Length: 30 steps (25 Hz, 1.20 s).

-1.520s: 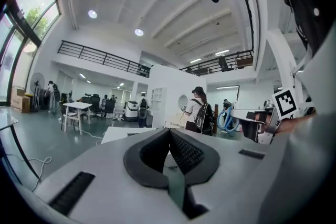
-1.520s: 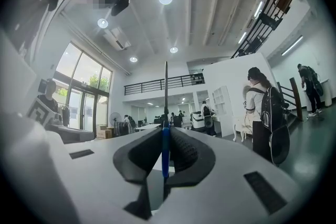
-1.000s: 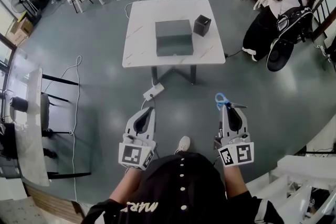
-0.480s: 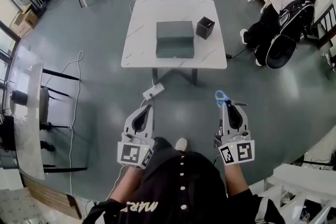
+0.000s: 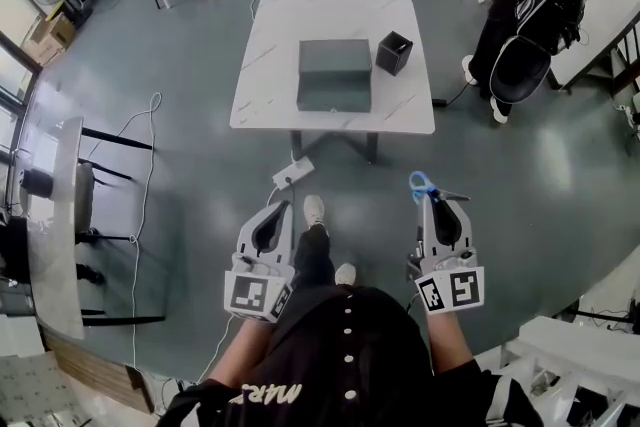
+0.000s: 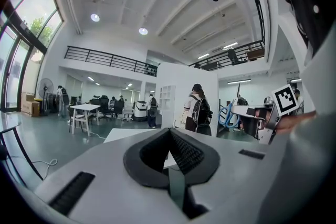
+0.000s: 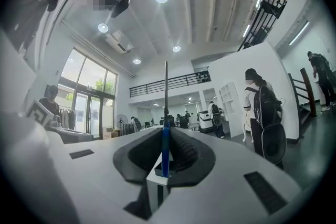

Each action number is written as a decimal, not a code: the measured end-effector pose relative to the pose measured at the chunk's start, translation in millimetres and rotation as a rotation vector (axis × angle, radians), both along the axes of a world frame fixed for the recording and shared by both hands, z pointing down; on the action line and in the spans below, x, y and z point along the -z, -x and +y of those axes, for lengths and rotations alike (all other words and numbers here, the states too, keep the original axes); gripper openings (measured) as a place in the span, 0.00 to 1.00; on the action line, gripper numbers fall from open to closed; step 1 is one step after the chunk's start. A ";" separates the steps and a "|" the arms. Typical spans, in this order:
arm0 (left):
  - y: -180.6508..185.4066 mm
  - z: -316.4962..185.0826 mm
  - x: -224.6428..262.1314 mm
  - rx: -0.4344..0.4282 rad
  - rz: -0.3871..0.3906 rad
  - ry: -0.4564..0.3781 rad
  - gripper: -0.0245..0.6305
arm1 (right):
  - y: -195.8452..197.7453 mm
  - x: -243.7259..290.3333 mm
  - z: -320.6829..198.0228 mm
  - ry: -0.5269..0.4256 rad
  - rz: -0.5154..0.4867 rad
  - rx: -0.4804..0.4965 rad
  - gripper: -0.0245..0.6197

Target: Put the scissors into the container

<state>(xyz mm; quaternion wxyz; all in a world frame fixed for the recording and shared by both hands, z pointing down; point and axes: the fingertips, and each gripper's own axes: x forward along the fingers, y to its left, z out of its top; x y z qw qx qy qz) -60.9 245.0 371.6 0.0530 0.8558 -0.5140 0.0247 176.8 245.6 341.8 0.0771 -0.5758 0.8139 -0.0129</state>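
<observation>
In the head view my right gripper point(image 5: 432, 201) is shut on the scissors point(image 5: 423, 185), whose blue handles stick out past its tip. The right gripper view shows the scissors point(image 7: 165, 139) edge-on between the pads, the blade pointing up. My left gripper point(image 5: 286, 209) is shut with nothing in it; its pads point(image 6: 181, 152) meet. Both hang over the floor, well short of the white table point(image 5: 268, 65). On that table stand the small black container point(image 5: 394, 52) and, to its left, a grey box point(image 5: 334, 75).
A white power strip point(image 5: 293, 174) and cable lie on the floor before the table. A person with a black backpack point(image 5: 528, 5) stands at the far right. Chairs point(image 5: 100, 180) and another table are on the left. My own shoe point(image 5: 313, 210) is stepping forward between the grippers.
The table has come slightly nearer, and my foot has stepped forward. The person at the right has straightened up. Both grippers keep their hold and pose.
</observation>
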 end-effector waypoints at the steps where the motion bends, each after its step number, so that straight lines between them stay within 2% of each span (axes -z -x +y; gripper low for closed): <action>1: -1.1 -2.3 -0.3 -0.002 0.000 0.000 0.08 | -1.3 -0.2 -2.0 0.001 -0.001 -0.002 0.12; 12: -1.7 -39.2 -2.2 -0.002 0.015 -0.008 0.08 | 2.6 1.2 -36.9 -0.006 0.022 0.007 0.12; 17: 0.1 -56.6 -8.9 0.005 0.024 0.015 0.08 | 4.7 -0.9 -57.7 0.009 0.012 0.014 0.12; 30: -3.9 -145.8 -3.0 -0.009 0.022 0.008 0.08 | 4.3 2.4 -141.1 0.012 0.023 0.008 0.12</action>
